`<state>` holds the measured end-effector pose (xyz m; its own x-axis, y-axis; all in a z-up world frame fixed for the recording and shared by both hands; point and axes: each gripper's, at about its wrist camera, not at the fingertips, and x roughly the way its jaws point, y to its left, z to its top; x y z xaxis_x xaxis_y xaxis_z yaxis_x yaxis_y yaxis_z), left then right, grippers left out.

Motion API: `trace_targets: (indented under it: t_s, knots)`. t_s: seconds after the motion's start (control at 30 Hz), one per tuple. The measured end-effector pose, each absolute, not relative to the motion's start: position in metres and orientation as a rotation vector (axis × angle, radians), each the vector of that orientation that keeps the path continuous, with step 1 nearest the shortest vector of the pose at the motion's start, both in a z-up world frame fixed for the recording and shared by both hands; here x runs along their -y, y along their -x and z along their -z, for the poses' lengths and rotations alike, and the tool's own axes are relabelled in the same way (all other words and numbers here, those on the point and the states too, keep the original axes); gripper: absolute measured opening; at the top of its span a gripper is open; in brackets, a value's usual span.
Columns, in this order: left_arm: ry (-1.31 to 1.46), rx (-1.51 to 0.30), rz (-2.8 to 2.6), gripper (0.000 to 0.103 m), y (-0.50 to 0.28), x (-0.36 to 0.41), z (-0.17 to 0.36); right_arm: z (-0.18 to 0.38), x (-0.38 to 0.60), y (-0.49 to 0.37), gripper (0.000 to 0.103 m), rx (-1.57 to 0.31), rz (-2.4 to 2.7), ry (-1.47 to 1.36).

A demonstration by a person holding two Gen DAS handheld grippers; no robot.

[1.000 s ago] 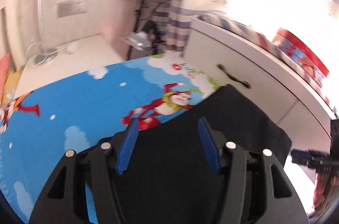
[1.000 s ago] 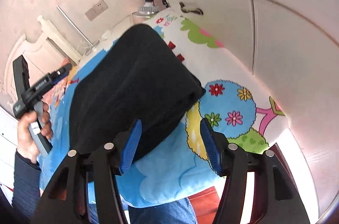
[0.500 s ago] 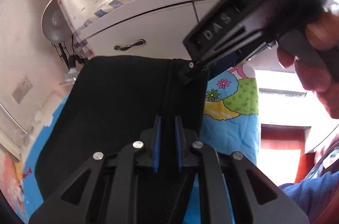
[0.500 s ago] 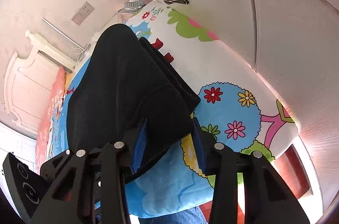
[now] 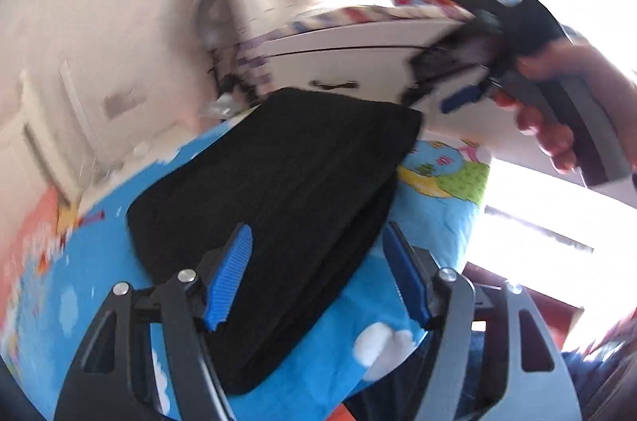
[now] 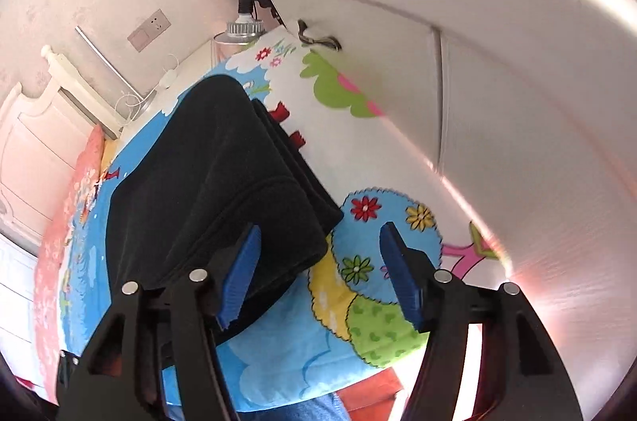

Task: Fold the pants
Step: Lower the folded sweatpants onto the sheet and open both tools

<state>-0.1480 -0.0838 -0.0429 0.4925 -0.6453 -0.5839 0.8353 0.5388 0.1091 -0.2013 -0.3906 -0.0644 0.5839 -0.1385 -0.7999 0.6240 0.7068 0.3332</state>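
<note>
1. A pair of black pants (image 5: pixel 278 182) lies folded into a thick, layered stack on a bed covered by a bright blue cartoon bedsheet (image 5: pixel 310 373).
2. The pants sit near the corner of the bed closest to a white cabinet (image 6: pixel 497 82), whose dark drawer handle (image 6: pixel 318 38) shows just beyond the far edge of the stack.
3. The left gripper (image 5: pixel 318 273) hovers over the near edge of the pants; its blue fingers (image 5: pixel 229 273) are spreading apart, with the fabric below them and nothing pinched.
4. The right gripper (image 6: pixel 318 273) hangs over the corner of the pants nearest the cabinet; its fingers (image 6: pixel 400 277) are also spreading, one above the cloth and one above the bare bedsheet, gripping nothing.
5. In the left wrist view, a person's hand (image 5: pixel 557 110) holds the right gripper's handle, above the pants on the cabinet side.
</note>
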Motion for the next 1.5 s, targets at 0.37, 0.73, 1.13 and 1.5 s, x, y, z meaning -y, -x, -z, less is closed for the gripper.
trace_targets:
  t_s: [0.37,0.73,1.13,1.5]
  knots:
    - [0.374,-1.061,0.735,0.074,-0.136,0.012,0.084,0.076,0.437,0.064,0.090,-1.044,0.171,-0.616]
    - [0.238,-1.121,0.832,0.031,-0.184,0.081,0.076,0.100,0.442,0.062,0.040,-1.077,0.129,-0.674]
    - [0.085,-0.835,0.768,0.059,-0.057,0.069,0.025,0.037,0.399,0.081,0.075,-0.908,0.334,-0.345]
    - [-0.172,-0.941,0.669,0.066,0.012,0.107,0.065,0.086,0.384,0.073,0.081,-1.015,0.467,-0.137]
